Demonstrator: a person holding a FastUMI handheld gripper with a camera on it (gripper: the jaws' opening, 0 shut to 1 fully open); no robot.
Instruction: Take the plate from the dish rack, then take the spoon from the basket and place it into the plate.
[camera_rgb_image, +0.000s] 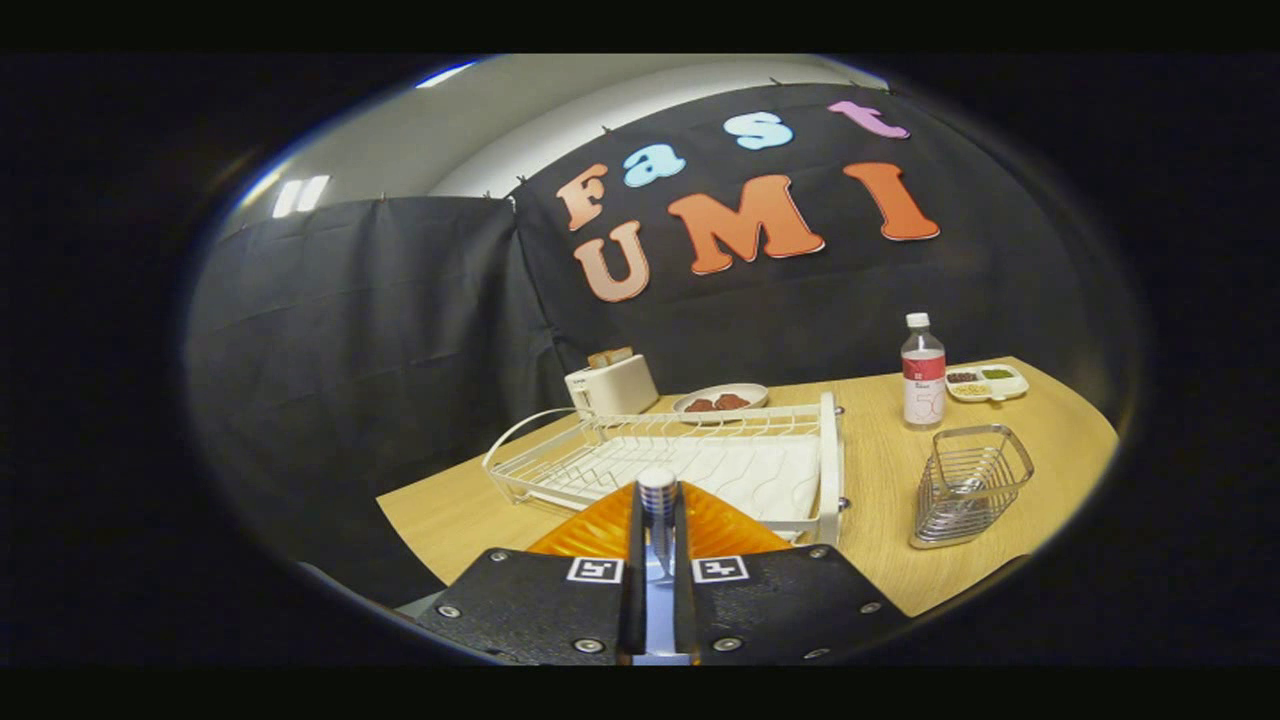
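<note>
A: What's over at the left of the wooden surface (880, 560)?

B: A white toaster (612, 385) with slices of bread sticking up from its slots, at the far edge against the black cloth wall. Just in front of it the white wire dish rack (690, 465) stretches across the surface, with a looped handle at its left end and a white drain tray under the wires.

A: And the fingers?

B: The gripper (657, 520) is clenched on the spoon (657, 500). Both fingers press on its metal handle, which stands upright between them with its rounded end poking above the tips. Right below and just ahead of the fingers lies the orange plate (720, 525), ribbed, sitting on the surface at the near edge of the dish rack. I cannot tell whether the spoon touches the plate.

A: What's behind the rack?

B: A pale oval dish (720, 398) with two reddish-brown pieces on it.

A: And to the right?

B: A clear plastic bottle (922, 372) with a white cap and red label stands upright, beyond the rack. Nearer, the wire basket (968, 485) sits apart from the rack's right end. Far right, near the surface's back edge, is a small white divided tray (988, 383) with dark, green and yellowish fillings.
</note>
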